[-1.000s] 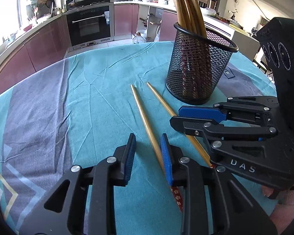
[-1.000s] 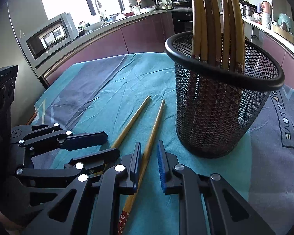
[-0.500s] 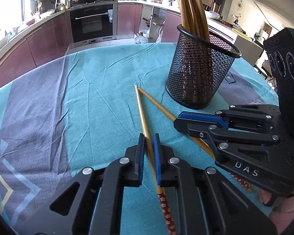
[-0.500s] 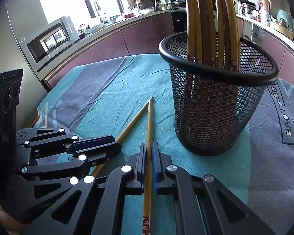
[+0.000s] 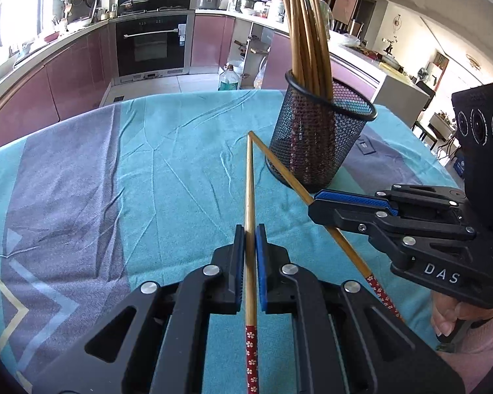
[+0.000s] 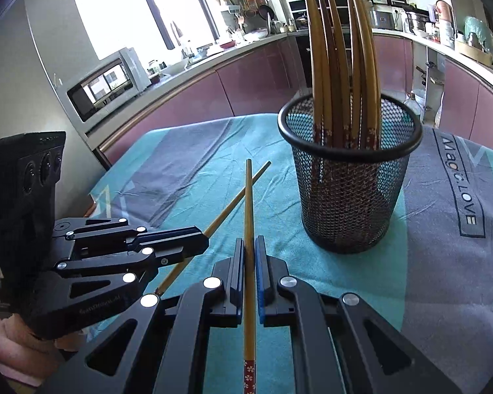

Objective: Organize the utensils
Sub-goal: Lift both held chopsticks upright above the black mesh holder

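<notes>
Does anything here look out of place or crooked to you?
Mildly: two chopsticks are outside the mesh holder, one gripped in the left claw, one in the right claw, and their thin tips cross. Nothing looks spilled or broken.

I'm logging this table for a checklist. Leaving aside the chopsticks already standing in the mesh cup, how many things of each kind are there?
Chopsticks outside the cup: 2 (one clamped in the left gripper, one in the right gripper)
Mesh cups: 1
Grippers: 2
Total: 5
</notes>
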A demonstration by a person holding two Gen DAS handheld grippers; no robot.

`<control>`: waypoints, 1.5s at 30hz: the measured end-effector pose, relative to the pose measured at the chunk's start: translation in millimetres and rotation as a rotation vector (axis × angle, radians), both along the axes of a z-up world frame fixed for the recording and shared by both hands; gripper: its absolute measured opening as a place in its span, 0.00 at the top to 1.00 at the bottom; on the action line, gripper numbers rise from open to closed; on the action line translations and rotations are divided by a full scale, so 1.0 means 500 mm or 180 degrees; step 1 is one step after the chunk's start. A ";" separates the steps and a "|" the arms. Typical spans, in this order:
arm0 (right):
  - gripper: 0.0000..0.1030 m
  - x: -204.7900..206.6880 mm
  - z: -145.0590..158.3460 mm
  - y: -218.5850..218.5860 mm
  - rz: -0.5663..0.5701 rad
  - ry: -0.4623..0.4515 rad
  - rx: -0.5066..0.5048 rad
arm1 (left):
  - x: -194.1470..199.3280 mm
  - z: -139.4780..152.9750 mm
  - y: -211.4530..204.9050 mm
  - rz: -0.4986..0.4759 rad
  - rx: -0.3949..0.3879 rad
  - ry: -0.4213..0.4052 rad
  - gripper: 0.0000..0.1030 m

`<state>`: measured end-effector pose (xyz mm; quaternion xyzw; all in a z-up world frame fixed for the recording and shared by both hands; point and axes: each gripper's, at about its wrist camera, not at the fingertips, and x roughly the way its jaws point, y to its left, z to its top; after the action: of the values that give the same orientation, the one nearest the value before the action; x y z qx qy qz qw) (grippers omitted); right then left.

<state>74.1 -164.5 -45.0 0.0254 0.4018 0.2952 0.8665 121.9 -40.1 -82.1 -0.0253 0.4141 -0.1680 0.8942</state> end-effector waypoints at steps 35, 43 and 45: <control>0.95 -0.055 0.169 -0.130 -0.0268 -0.0718 0.0509 | -0.071 0.236 0.022 -0.0315 -0.0710 -0.0742 0.93; 0.95 -0.057 0.209 -0.144 -0.0274 -0.0921 0.0497 | -0.060 0.269 0.013 -0.0329 -0.0717 -0.0846 0.93; 0.95 -0.056 0.218 -0.148 -0.0276 -0.0959 0.0502 | -0.060 0.279 0.011 -0.0344 -0.0719 -0.0877 0.93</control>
<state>46.2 -238.4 64.2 0.0661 0.2416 0.2887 0.9241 91.9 -34.8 57.6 -0.0800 0.2670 -0.2631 0.9236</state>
